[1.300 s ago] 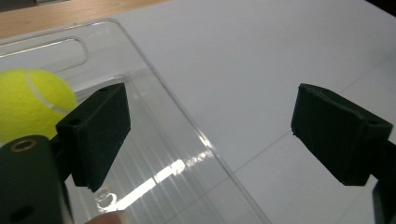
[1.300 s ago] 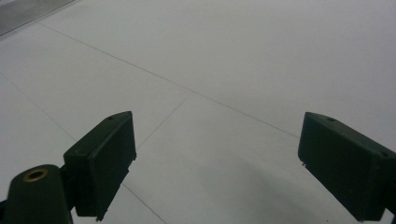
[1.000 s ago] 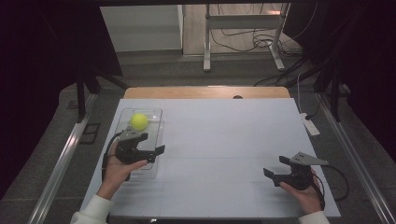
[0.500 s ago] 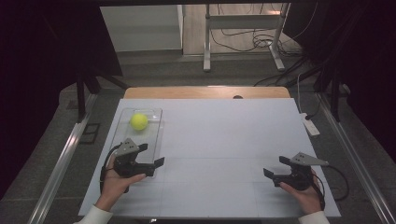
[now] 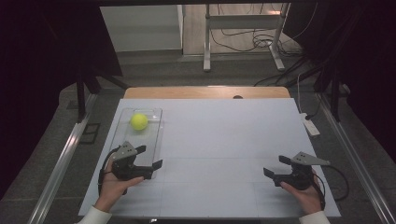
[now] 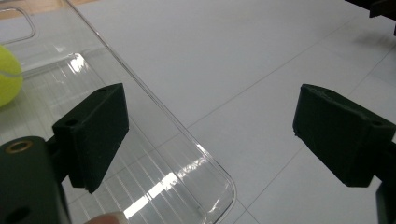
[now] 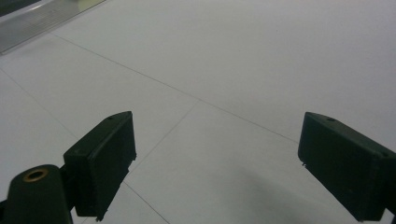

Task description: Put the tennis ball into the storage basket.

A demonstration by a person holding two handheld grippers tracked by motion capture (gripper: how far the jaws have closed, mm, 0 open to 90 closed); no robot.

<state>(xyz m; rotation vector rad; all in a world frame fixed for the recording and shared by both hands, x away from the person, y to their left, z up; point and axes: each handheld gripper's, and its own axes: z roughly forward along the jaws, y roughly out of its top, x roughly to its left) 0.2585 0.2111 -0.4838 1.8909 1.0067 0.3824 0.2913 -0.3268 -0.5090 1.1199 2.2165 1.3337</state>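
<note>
A yellow-green tennis ball lies in the far end of a clear plastic tray on the left of the white table. My left gripper hovers over the tray's near right corner, open and holding nothing, well short of the ball. In the left gripper view the open gripper straddles the tray rim, and the ball sits at the left edge. My right gripper rests near the table's front right, open and holding nothing. Below the open right gripper there is only bare white table.
A white sheet covers the table, with a wooden strip at the far edge. A white power strip lies off the right edge. A metal frame and cables stand on the floor beyond.
My left gripper has drawn back toward the person, from beside the ball to the tray's near end. The ball stays in the tray. The right gripper has not moved.
</note>
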